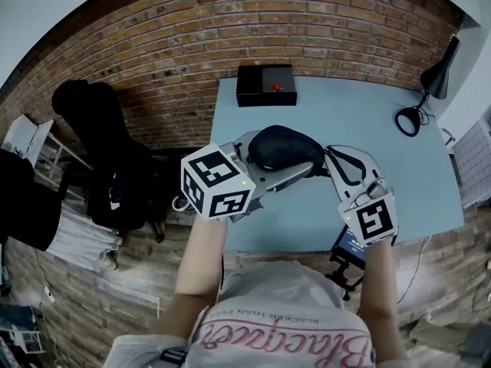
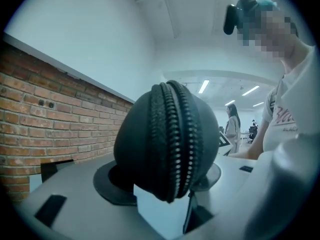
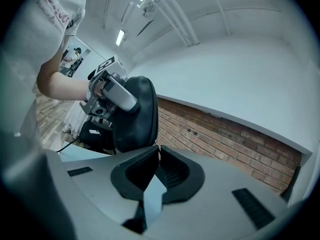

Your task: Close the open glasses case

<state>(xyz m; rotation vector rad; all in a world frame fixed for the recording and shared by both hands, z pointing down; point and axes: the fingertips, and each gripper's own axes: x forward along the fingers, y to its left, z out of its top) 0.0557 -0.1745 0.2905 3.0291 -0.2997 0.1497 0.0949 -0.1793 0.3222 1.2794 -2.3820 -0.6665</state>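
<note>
Head view: the glasses case [image 1: 284, 148] hangs above the blue surface [image 1: 383, 121], carried between both tools. Left gripper view: the left claw [image 2: 162, 184] clamps the case's end, where the zip teeth meet along the seam. Right gripper view: the right claw [image 3: 157, 153] is pinched almost together at the case's edge; whether a zip pull sits inside is too small to tell. This looks like the zipping step. Next, the right should draw along the seam against a steady left.
</note>
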